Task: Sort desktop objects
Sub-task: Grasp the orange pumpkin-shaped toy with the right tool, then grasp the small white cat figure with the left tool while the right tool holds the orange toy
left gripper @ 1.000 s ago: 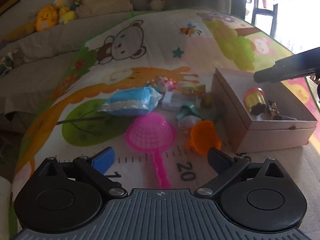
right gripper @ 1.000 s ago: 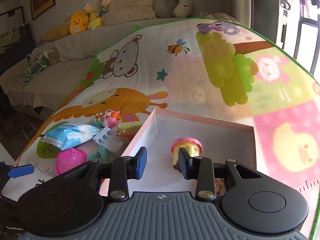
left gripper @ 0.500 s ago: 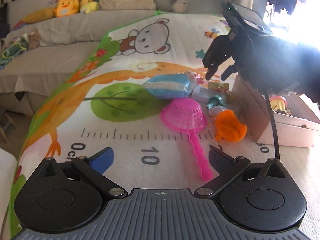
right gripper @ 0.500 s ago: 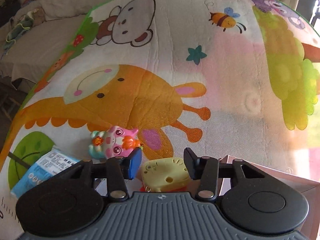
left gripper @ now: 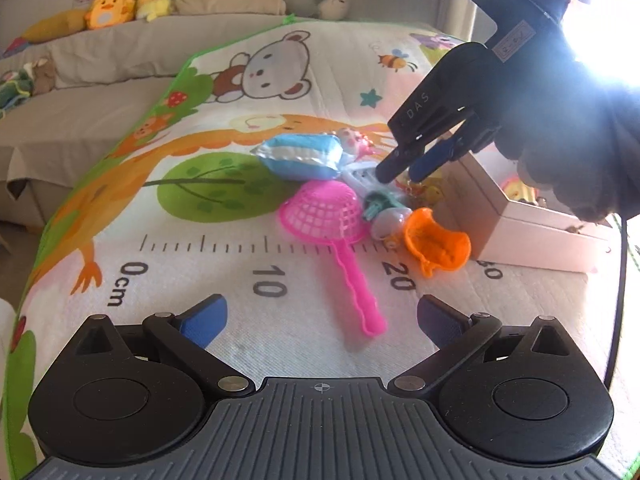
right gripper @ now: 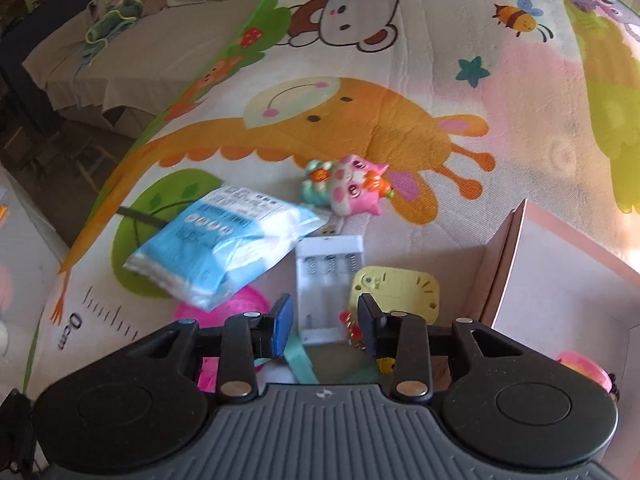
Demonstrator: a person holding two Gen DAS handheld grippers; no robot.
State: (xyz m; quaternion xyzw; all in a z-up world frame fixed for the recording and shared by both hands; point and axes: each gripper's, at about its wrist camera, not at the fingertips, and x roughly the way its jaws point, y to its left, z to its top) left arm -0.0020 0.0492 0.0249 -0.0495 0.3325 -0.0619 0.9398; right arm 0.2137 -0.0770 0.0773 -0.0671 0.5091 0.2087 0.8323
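My right gripper (right gripper: pixel 325 322) closing over the white plastic battery holder (right gripper: pixel 329 280) without pressing it, my left gripper (left gripper: pixel 322 314) wide open, "DAS" at two o'clock, mat (left gripper: pixel 224 280) ruler "0cm", "10".

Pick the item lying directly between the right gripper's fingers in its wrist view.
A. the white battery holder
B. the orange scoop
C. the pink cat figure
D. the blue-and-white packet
A: the white battery holder lies in the gap of the right gripper, whose jaws are closing, pads not yet on it; the pink cat figure lies farther off.
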